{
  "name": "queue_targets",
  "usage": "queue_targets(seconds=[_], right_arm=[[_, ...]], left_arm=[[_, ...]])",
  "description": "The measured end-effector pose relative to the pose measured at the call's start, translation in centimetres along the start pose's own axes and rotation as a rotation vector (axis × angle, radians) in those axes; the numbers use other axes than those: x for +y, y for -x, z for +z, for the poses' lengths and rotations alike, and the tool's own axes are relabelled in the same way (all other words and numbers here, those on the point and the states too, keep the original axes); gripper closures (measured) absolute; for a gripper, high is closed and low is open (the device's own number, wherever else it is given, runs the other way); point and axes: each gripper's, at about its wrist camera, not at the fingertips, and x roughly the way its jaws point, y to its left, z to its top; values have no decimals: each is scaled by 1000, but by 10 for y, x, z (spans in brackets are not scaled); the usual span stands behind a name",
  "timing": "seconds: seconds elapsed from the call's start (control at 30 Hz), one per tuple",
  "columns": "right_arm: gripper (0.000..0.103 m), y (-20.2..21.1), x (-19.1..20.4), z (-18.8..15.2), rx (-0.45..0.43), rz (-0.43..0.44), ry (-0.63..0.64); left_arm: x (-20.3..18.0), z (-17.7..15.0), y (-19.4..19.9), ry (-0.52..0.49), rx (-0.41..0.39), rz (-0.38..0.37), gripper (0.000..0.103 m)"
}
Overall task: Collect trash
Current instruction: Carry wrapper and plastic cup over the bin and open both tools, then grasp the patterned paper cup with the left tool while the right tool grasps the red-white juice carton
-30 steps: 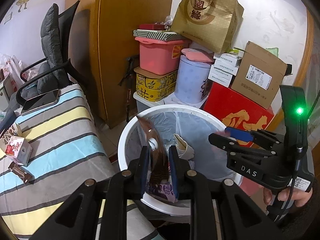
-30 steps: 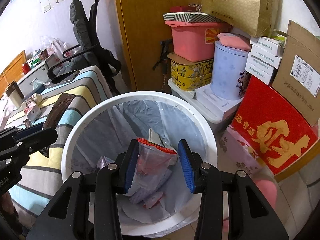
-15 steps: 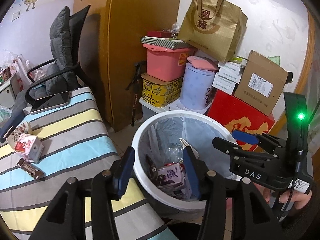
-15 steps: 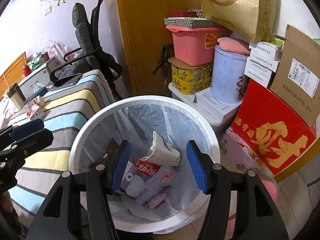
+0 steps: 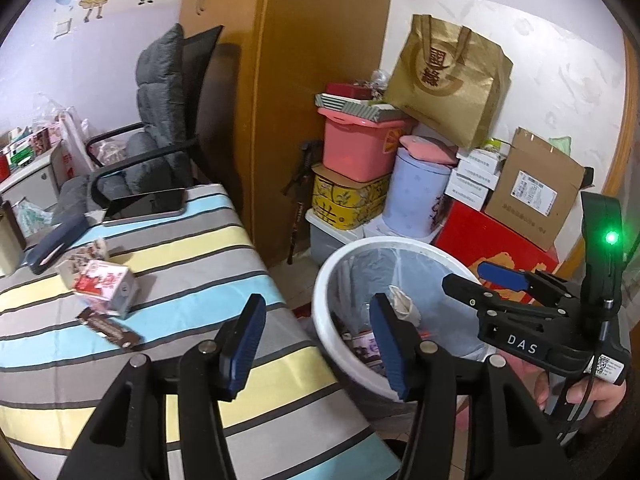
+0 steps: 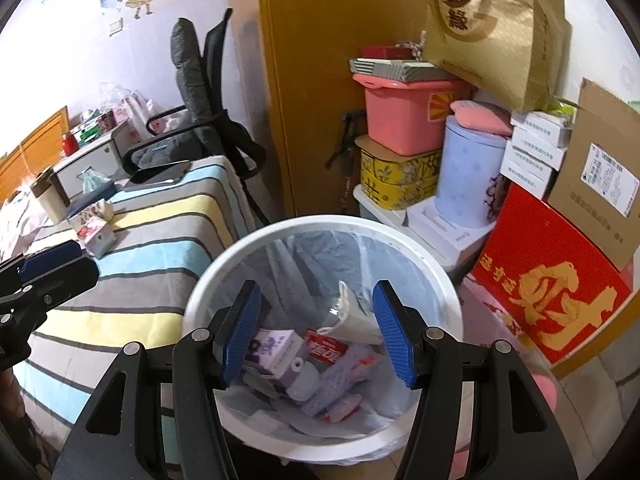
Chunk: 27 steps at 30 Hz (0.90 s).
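Observation:
A white trash bin [image 6: 404, 242] lined with a clear bag holds a purple carton [image 6: 276, 350], a red-labelled wrapper [image 6: 326, 350] and other trash. My right gripper [image 6: 316, 334] is open and empty above the bin. My left gripper [image 5: 316, 346] is open and empty over the gap between the striped table [image 5: 180, 248] and the bin's rim [image 5: 320, 300]. On the table lie a red-and-white carton [image 5: 106, 286] and a brown wrapper [image 5: 110, 328]. The right gripper also shows in the left wrist view [image 5: 500, 284], over the bin's right side.
A phone [image 5: 146, 204] and a dark case [image 5: 58, 240] lie at the table's far end. A grey chair [image 5: 160, 120] stands behind. Stacked boxes, a pink bin [image 5: 356, 148], a lilac tub [image 5: 416, 188] and a red box [image 6: 548, 280] crowd the wall behind the trash bin.
Both grippers opened and dropped their trash into the bin. The left gripper then pulled back and swung left toward the table; the right gripper rose slightly.

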Motion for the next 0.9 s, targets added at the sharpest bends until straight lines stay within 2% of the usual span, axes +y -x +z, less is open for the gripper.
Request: queue_targets(seconds=[0.3, 0.47, 0.77, 0.9], right_arm=[[43, 1, 31, 4, -19, 55, 36], [43, -4, 56, 8, -30, 127, 65], [43, -21, 107, 18, -33, 203, 153], [37, -32, 128, 22, -19, 261, 178]], left_arm=[[40, -5, 27, 40, -34, 64, 43], [74, -8, 40, 86, -44, 117, 41], [138, -15, 59, 158, -62, 227, 37], [163, -17, 61, 179, -58, 261, 36]])
